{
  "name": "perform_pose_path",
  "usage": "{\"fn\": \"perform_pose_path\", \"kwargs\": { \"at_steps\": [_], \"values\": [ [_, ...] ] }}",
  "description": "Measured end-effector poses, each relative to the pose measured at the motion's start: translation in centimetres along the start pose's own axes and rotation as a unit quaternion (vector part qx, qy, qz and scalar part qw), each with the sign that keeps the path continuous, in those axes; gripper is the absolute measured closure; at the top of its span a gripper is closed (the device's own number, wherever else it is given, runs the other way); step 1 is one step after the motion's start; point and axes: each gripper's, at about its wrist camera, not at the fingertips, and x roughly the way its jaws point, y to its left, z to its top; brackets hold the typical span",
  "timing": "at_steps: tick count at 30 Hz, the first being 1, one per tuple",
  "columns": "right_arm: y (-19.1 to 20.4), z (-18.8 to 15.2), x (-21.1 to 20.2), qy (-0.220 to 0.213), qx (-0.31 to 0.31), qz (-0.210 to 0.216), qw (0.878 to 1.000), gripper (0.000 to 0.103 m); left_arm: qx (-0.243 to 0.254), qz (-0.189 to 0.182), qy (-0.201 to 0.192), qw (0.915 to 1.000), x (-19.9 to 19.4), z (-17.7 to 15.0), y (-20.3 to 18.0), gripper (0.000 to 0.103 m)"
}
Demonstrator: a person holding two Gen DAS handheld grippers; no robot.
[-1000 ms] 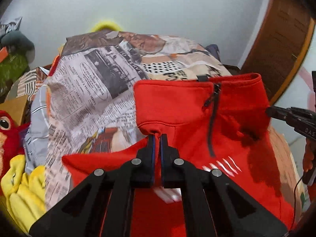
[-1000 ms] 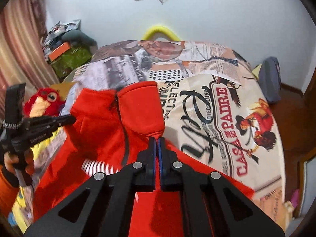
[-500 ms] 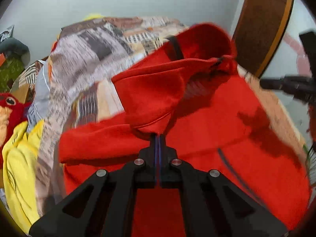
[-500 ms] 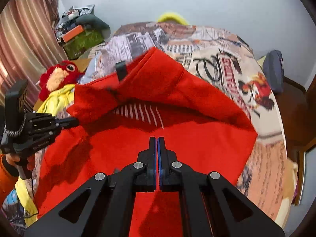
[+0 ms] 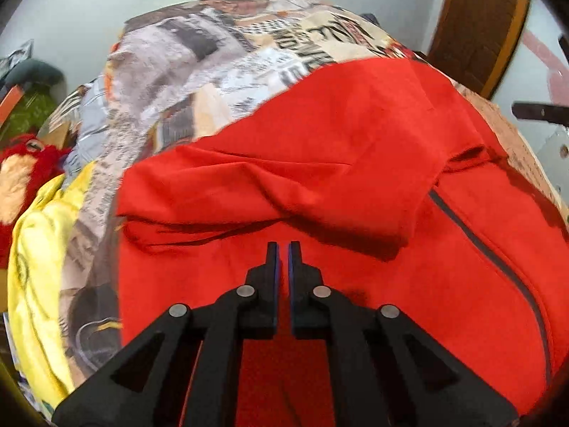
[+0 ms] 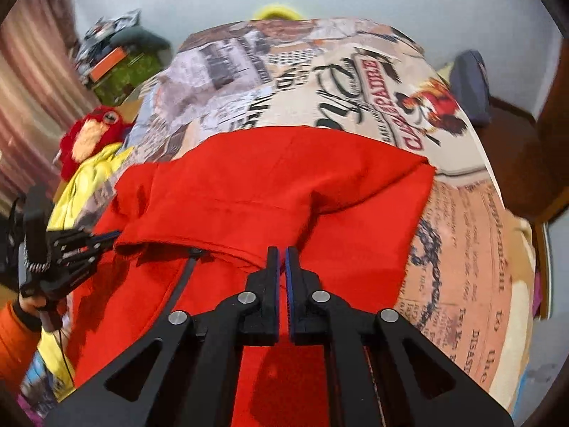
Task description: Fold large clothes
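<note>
A red zip hoodie [image 5: 338,142] lies on the newspaper-print bedspread [image 5: 213,64], its far half folded over the near half. My left gripper [image 5: 281,245] hovers just behind the folded edge. Its jaws are opening, a thin slit shows between the pads, and no cloth is in it. In the right wrist view the hoodie [image 6: 270,178] shows the same fold, with the zip [image 6: 181,281] running under it. My right gripper [image 6: 281,251] sits at the fold's edge with its jaws opening, and I see no cloth pinched. The left gripper [image 6: 106,236] touches the fold's left corner.
A yellow garment [image 5: 39,249] and a red plush toy [image 6: 89,135] lie at the bed's left side. A wooden door [image 5: 473,17] stands at the right. A dark bag [image 6: 469,82] rests on the floor beyond the bed. An orange sleeve [image 6: 14,334] holds the left tool.
Both grippers carried the hoodie's upper part toward me and laid it over the lower part. The jaws, shut on the cloth before, now stand slightly parted and the cloth is let go.
</note>
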Motion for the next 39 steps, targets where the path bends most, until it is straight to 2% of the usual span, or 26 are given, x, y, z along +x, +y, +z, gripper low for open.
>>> {"fn": "perform_pose_path", "kwargs": {
  "at_steps": [2, 4, 7, 8, 11, 14, 17, 19, 20, 22, 24, 27, 28, 30, 31, 35, 37, 39],
  "values": [
    [-0.4, 0.0, 0.2, 0.003, 0.016, -0.004, 1.000, 0.091, -0.027, 0.004, -0.003, 0.9996, -0.8, 0.1, 1.3, 0.091],
    [-0.8, 0.1, 0.6, 0.007, 0.029, -0.005, 1.000, 0.079, -0.065, -0.008, -0.006, 0.9978, -1.3, 0.5, 2.9, 0.074],
    [-0.9, 0.1, 1.7, 0.016, 0.043, 0.006, 0.999, 0.062, -0.133, -0.048, -0.012, 0.9898, -1.7, 0.9, 4.5, 0.054],
    [-1.0, 0.2, 2.3, 0.019, 0.050, 0.010, 0.999, 0.061, -0.148, -0.062, -0.013, 0.9869, -1.6, 1.1, 4.7, 0.053],
    [-1.1, 0.3, 4.1, 0.037, 0.065, 0.020, 0.997, 0.061, -0.183, -0.112, -0.001, 0.9767, -0.4, 1.6, 4.7, 0.053],
    [-1.2, 0.5, 6.7, 0.064, 0.086, 0.043, 0.993, 0.061, -0.194, -0.167, 0.015, 0.9666, 1.1, 1.9, 3.3, 0.053],
    [-1.3, 0.5, 8.5, 0.081, 0.101, 0.058, 0.990, 0.061, -0.183, -0.197, 0.016, 0.9631, 1.8, 2.2, 1.5, 0.053],
    [-1.2, 0.5, 9.1, 0.080, 0.105, 0.067, 0.989, 0.062, -0.181, -0.202, 0.019, 0.9624, 2.3, 2.3, 0.5, 0.051],
    [-1.0, 0.5, 9.0, 0.072, 0.102, 0.065, 0.990, 0.064, -0.181, -0.198, 0.020, 0.9631, 2.5, 2.3, 0.3, 0.051],
    [-0.5, 0.7, 8.6, 0.065, 0.087, 0.063, 0.992, 0.086, -0.183, -0.194, 0.027, 0.9633, 3.0, 2.2, -0.1, 0.050],
    [0.1, 0.9, 7.8, 0.054, 0.071, 0.068, 0.994, 0.094, -0.193, -0.202, 0.039, 0.9594, 3.5, 1.7, -0.1, 0.050],
    [1.2, 0.9, 4.8, 0.014, 0.042, 0.068, 0.997, 0.096, -0.211, -0.193, 0.038, 0.9574, 3.7, 0.8, 0.0, 0.052],
    [1.4, 0.8, 4.0, 0.007, 0.038, 0.071, 0.997, 0.097, -0.214, -0.187, 0.033, 0.9582, 3.5, 0.6, 0.0, 0.066],
    [1.8, 0.5, 2.1, -0.004, 0.033, 0.086, 0.996, 0.097, -0.205, -0.172, 0.019, 0.9633, 2.7, 0.5, -0.3, 0.080],
    [2.0, 0.3, 1.7, -0.005, 0.031, 0.091, 0.995, 0.097, -0.200, -0.168, 0.010, 0.9653, 2.2, 0.5, -0.5, 0.094],
    [2.9, -0.9, 1.3, 0.010, 0.014, 0.076, 0.997, 0.097, -0.174, -0.121, -0.030, 0.9768, -0.7, 1.0, -0.2, 0.098],
    [3.0, -1.5, 2.3, 0.027, 0.016, 0.072, 0.997, 0.097, -0.173, -0.112, -0.042, 0.9775, -1.8, 1.2, 0.5, 0.098],
    [2.7, -2.1, 3.7, 0.050, 0.019, 0.062, 0.997, 0.096, -0.171, -0.109, -0.036, 0.9786, -1.8, 1.1, 1.0, 0.098]
  ]
}}
